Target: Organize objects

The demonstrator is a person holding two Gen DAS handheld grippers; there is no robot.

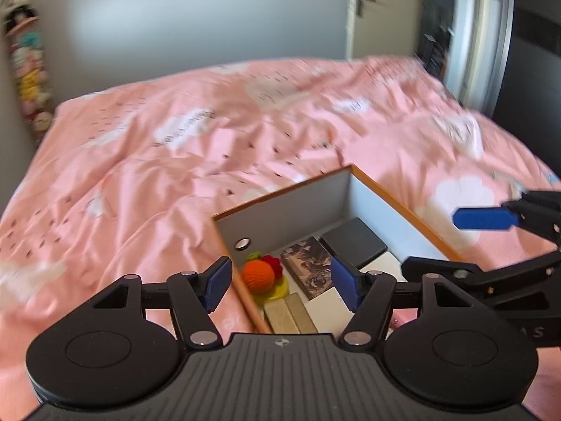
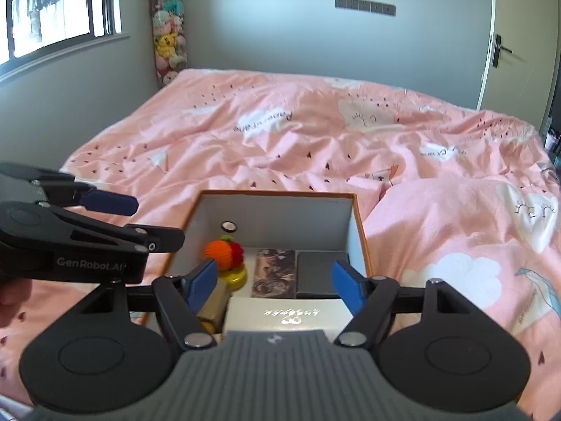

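An open box with white walls and an orange rim (image 1: 294, 207) (image 2: 277, 194) sits on the pink bed. Inside lie an orange crocheted ball (image 1: 258, 275) (image 2: 219, 251) on a yellow disc (image 2: 235, 275), a red crocheted piece (image 2: 237, 251), a picture book (image 1: 310, 268) (image 2: 274, 273), a dark grey flat case (image 1: 354, 242) (image 2: 319, 273), a white box (image 2: 287, 315) and tan blocks (image 1: 287, 314). My left gripper (image 1: 282, 282) is open and empty above the box's near left edge. My right gripper (image 2: 275, 286) is open and empty over the box's near end.
The pink duvet (image 2: 315, 133) covers the whole bed around the box. A column of plush toys (image 2: 168, 35) stands in the far corner by the window (image 2: 52, 7). A door (image 2: 519, 45) is at the far right. Each gripper shows at the edge of the other's view.
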